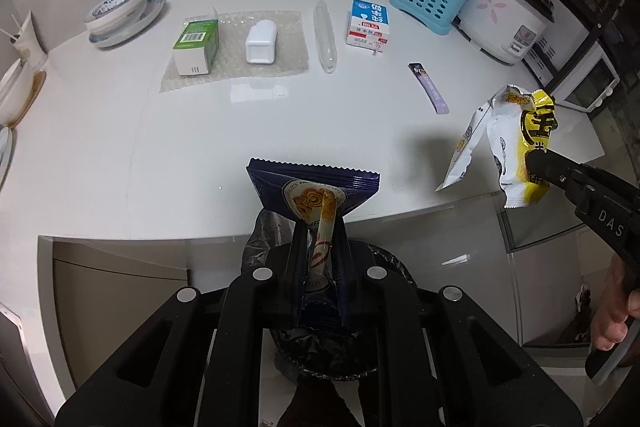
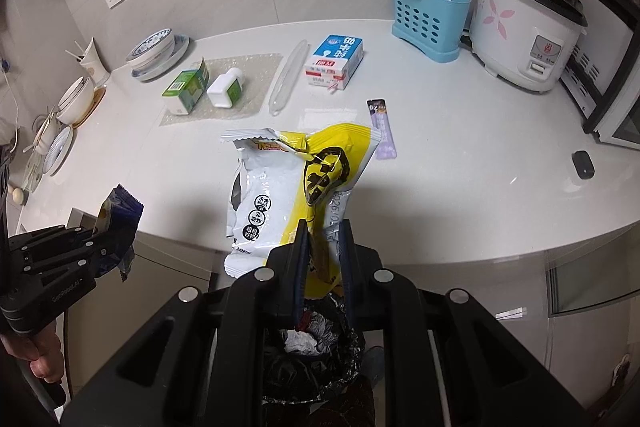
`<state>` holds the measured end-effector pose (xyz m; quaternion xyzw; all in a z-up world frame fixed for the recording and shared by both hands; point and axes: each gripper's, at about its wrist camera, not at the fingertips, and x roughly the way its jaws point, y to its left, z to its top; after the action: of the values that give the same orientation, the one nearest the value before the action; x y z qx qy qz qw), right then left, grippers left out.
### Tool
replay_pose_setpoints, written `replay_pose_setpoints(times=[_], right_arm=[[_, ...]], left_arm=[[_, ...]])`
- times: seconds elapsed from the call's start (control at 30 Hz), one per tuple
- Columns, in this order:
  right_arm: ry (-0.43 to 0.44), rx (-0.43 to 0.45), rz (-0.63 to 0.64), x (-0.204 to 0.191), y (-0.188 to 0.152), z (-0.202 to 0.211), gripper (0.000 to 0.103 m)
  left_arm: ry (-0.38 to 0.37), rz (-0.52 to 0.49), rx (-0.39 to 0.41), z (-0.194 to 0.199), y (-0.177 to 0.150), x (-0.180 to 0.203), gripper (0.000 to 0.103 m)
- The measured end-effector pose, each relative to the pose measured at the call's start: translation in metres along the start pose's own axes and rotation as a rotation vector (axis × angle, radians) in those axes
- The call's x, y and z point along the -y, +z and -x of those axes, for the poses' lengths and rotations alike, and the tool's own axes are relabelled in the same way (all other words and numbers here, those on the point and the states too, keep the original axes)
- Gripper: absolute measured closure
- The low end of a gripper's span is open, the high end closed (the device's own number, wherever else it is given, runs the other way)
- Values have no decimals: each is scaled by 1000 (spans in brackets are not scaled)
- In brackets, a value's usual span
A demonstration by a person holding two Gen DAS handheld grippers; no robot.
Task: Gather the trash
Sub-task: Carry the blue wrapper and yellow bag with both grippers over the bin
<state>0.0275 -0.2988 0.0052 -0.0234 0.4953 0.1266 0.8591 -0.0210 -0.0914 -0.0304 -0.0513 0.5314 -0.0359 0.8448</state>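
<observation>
Landmark: the black-lined waste bin on the floor below the white counter's front edge.
Left gripper: my jaws are clamped on a dark blue crimped-foil snack wrapper, held above the bin.
Right gripper: my jaws pinch a yellow-and-white plastic snack bag, also over the bin.
Risk: the bag is broad and limp; I judge it could catch the bin rim and fall outside.
Risk: both grippers converge on one opening and may collide.
Room: open air in front of the counter edge; remaining litter lies well beyond the bin.
</observation>
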Motion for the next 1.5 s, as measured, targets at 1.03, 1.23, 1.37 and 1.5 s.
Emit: replay_pose_setpoints(times=[1.03,1.23,1.37,1.5], right_arm=[[6,-61,-36,-14,-110,-23,89],[6,-98,-38,-17,-129,-40,89],[2,-134,-41,-17,-140,-54,89],[-2,-153,-58,-13,-149,-62,89]], left_arm=[[-28,-41,-74,-44,-86,5,91],[-32,-39,-100,-62,-102,8,91],[-30,-35,-115,-77,-110,9,91],[-35,-29,-134,-92,-115,13,91]])
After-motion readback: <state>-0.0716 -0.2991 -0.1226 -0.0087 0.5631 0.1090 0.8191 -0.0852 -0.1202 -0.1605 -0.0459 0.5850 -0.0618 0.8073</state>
